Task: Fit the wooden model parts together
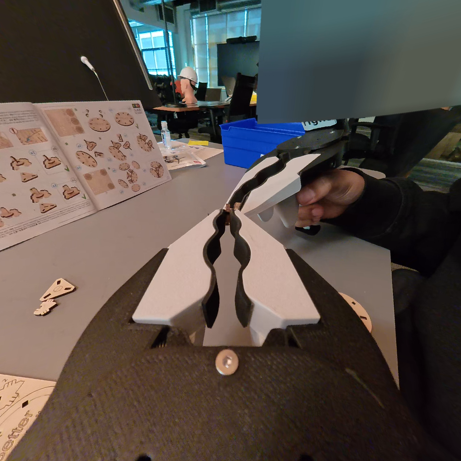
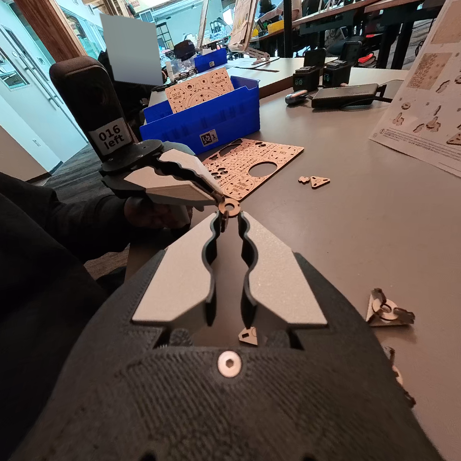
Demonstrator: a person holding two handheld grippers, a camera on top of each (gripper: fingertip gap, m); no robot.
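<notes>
Two grippers, one small wooden assembly

Left gripper (image 2: 218, 197) clamped on a thin wooden tab. Right gripper (image 2: 228, 215) clamped across the wooden ring (image 2: 229, 206), apparently to steady the joint. Position: mid-air over the grey table (image 2: 324, 237), near the punched wooden sheet (image 2: 252, 167).

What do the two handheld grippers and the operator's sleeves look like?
Both the left gripper and right gripper have pale wedge-shaped fingers lined with wavy black pads, on textured black printed bodies with a silver screw. Each has a pale pistol handle and a white label. Sleeves are black.
</notes>
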